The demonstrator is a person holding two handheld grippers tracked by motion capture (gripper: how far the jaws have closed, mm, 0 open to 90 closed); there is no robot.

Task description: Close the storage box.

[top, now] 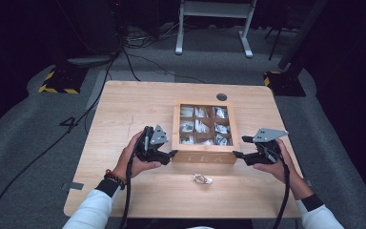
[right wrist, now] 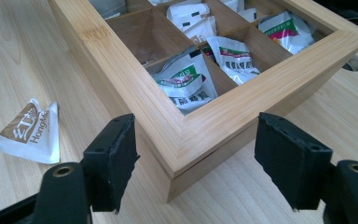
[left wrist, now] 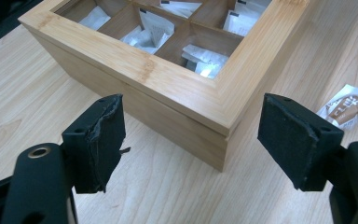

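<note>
A bamboo tea box (top: 205,156) stands at the table's middle, its framed window lid down, with tea packets (top: 221,128) showing in its compartments. My left gripper (top: 164,145) is open at the box's front left corner; in the left gripper view that corner (left wrist: 219,126) lies between the spread jaws of the left gripper (left wrist: 191,140), not touching them. My right gripper (top: 240,147) is open at the front right corner, and that corner (right wrist: 177,163) sits between the jaws of the right gripper (right wrist: 196,163). A loose tea packet (top: 203,179) (left wrist: 349,105) (right wrist: 28,133) lies in front of the box.
A round cable hole (top: 221,97) sits in the table behind the box. Bare wood stretches to the left of the box and along the front edge. Beyond the table are grey carpet, cables (top: 128,62) and a white desk frame (top: 214,24).
</note>
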